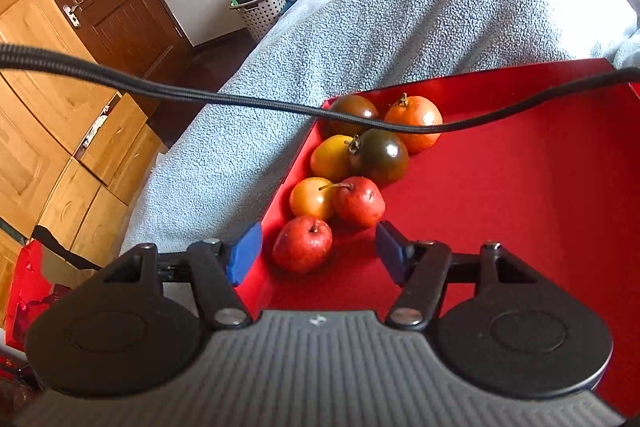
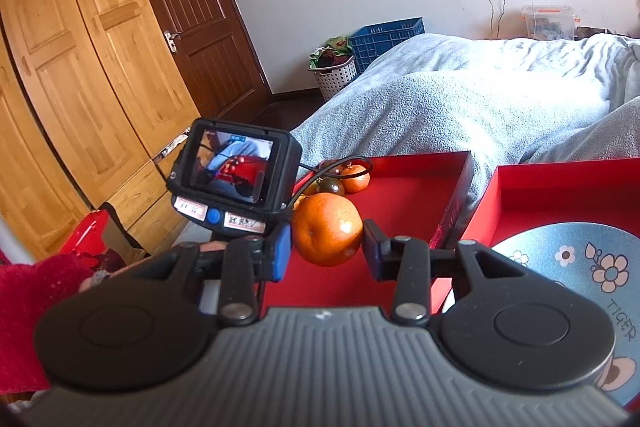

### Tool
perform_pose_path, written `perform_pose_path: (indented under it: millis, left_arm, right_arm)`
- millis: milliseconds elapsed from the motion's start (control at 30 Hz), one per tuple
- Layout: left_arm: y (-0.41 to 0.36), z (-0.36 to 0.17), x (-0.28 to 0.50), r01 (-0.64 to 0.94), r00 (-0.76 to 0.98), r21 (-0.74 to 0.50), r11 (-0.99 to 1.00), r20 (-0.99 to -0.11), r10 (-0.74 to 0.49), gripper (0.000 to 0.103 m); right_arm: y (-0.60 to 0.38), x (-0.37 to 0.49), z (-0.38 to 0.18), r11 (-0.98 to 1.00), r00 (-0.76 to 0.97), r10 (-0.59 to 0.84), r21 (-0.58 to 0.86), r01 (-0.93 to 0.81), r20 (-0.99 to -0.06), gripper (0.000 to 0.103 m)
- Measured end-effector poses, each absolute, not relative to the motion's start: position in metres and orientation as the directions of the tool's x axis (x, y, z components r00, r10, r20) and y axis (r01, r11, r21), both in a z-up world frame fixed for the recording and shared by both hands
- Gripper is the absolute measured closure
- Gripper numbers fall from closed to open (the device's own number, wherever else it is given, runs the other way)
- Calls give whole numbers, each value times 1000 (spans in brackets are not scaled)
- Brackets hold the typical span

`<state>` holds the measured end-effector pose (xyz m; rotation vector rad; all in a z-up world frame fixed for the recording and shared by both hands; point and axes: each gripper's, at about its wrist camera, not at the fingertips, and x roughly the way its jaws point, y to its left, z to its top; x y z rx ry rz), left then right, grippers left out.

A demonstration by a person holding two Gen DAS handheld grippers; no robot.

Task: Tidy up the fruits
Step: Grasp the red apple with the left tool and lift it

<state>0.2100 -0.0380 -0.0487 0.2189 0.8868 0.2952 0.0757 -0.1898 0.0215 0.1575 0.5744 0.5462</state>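
The left claw (image 1: 318, 253) hangs spread over the red tray (image 1: 520, 211), where red, yellow and dark fruits (image 1: 348, 175) cluster in its left corner. The right claw (image 2: 326, 251) pinches a glossy orange tangerine (image 2: 327, 229) (slightly dimpled) above that tray.

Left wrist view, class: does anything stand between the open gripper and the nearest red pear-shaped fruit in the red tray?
Nothing visible: the left gripper hangs open just before the red pear-shaped fruit in the red tray.
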Motion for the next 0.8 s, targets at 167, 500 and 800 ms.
perform_pose_path:
  millis: [167, 500, 800]
  left_arm:
    - [-35, -47, 207, -195, 575, 283, 939, -743, 343, 68]
    - [-50, -55, 216, -184, 578, 353, 917, -716, 392, 69]
    - [-30, -40, 207, -186, 584, 286, 940, -737, 340, 69]
  right_arm:
    - [-190, 73, 25, 846, 708, 532, 289, -447, -464, 62]
    - [-198, 59, 34, 850, 727, 527, 285, -443, -441, 62]
    - [-211, 49, 37, 869, 757, 494, 274, -413, -427, 62]
